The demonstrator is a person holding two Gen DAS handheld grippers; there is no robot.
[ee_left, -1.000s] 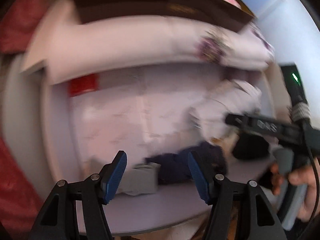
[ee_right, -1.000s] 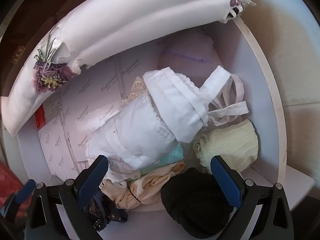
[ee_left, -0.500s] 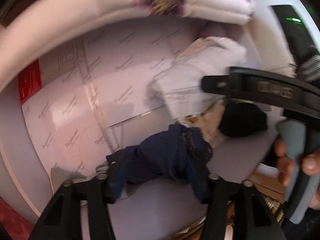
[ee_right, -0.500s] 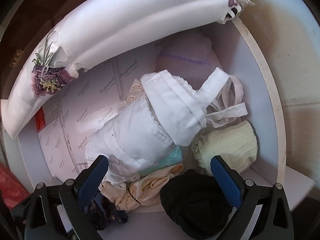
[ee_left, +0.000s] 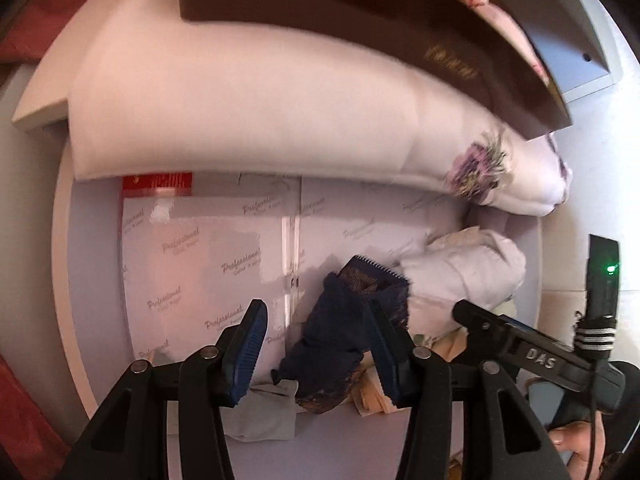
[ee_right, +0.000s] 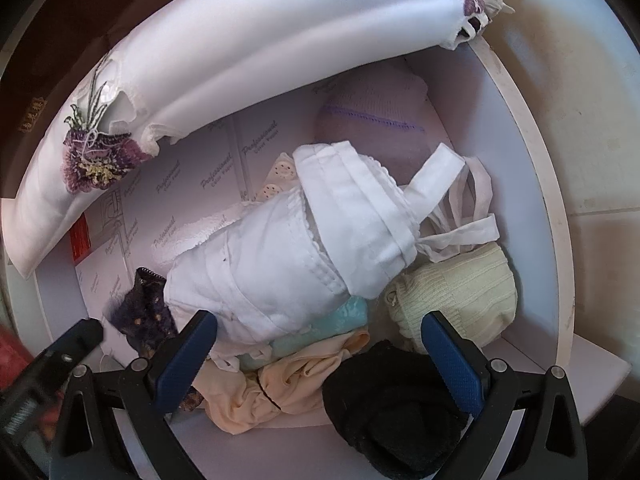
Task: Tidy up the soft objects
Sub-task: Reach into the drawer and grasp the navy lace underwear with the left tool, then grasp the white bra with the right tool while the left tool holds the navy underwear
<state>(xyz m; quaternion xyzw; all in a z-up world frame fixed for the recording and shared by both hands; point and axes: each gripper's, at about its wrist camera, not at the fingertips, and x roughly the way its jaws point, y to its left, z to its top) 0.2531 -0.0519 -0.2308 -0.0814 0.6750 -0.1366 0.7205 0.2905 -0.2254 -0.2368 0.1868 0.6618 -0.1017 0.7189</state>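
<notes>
Drawer [ee_right: 556, 208]: we saw a white drawer lined with printed paper; every place below is given relative to it.
Folded cloth [ee_right: 280, 40]: a long white cloth with purple embroidered flowers lay draped over the drawer's far edge.
Brown box [ee_left: 360, 32]: in the left wrist view a dark brown box with gold lettering sat beyond the drawer, on top of that cloth.
White garment [ee_right: 288, 264]: a bundled white piece with loose ties lay in the middle of the drawer, on top of the pile.
Lilac knit [ee_right: 376, 120]: it sat in the drawer's far right corner, partly under the white garment.
Pale green knit [ee_right: 464, 296]: it rested against the drawer's right wall, just beside the white garment.
Black item [ee_right: 392, 412]: a dark soft lump lay at the drawer's near edge.
Peach fabric [ee_right: 280, 384]: crumpled at the near edge, touching the black item.
Turquoise piece [ee_right: 340, 320]: it peeked out from under the white garment.
Navy lace garment [ee_left: 344, 328]: it stood lifted off the drawer floor, left of the white garment.
Grey cloth [ee_left: 260, 412]: it lay on the drawer floor beneath the navy piece.
Left gripper [ee_left: 320, 352]: we saw its jaws, which had just been closing, with the navy lace garment between them and against the right pad; a gap showed at the left pad, so we could not tell whether it was clamped.
Right gripper [ee_right: 320, 360]: released, jaws wide, above the pile near the drawer's front.
</notes>
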